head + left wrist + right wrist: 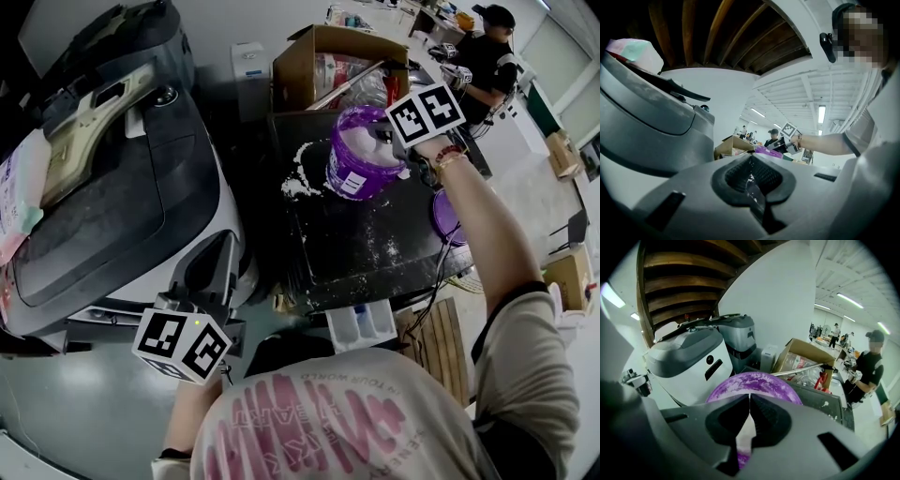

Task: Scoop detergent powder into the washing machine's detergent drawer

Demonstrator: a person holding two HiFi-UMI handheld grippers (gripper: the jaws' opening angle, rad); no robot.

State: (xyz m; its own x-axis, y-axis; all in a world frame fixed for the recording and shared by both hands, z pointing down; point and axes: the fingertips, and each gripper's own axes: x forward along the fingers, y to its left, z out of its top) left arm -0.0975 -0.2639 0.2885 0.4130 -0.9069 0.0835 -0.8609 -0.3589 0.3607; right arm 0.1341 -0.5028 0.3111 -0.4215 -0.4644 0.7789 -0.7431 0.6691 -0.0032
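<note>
While the right gripper (386, 141) is held over the purple tub (356, 159) — jaws pressed together, any catch unclear — the detergent drawer (361, 323) is noted on the tub's near side; left gripper (217, 261) likewise closed.

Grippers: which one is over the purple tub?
The right gripper, right above the purple detergent tub; the left gripper is off beside the washing machine.
</note>
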